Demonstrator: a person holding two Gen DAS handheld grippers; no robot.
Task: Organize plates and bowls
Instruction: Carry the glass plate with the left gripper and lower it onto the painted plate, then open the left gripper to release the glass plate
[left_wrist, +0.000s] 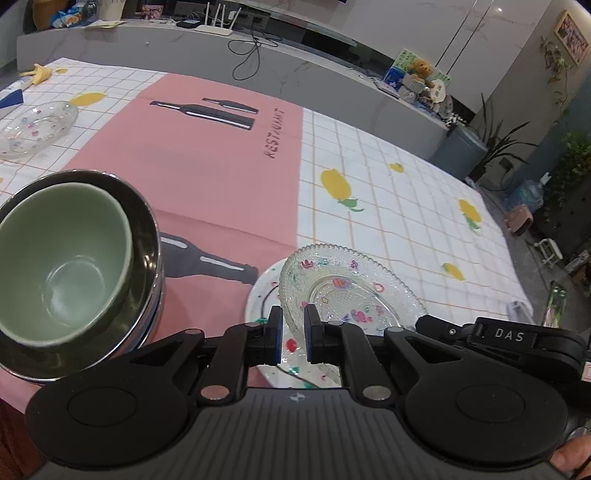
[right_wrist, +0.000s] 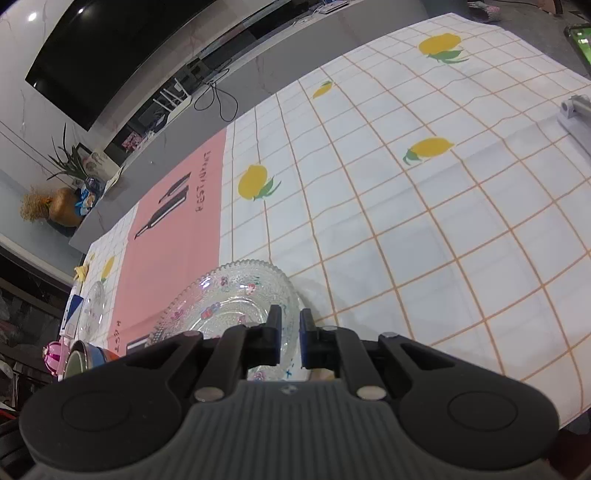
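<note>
A clear glass plate (left_wrist: 347, 291) with coloured flower prints hangs tilted just above a white patterned plate (left_wrist: 262, 295) on the tablecloth. My left gripper (left_wrist: 293, 332) is shut on the glass plate's near rim. My right gripper (right_wrist: 290, 334) is shut on the same glass plate (right_wrist: 229, 306) at another point of its rim, and its black housing (left_wrist: 509, 336) shows at the right of the left wrist view. A pale green bowl (left_wrist: 62, 258) sits nested in a steel bowl (left_wrist: 144, 229) to the left. A second glass plate (left_wrist: 33, 129) lies far left.
The table carries a checked lemon-print cloth (right_wrist: 406, 221) with a pink mat (left_wrist: 207, 173) in the middle. A banana (left_wrist: 37, 72) lies at the far left corner. A grey counter (left_wrist: 295, 74) with cables runs behind. A grey object (right_wrist: 576, 110) sits at the cloth's right edge.
</note>
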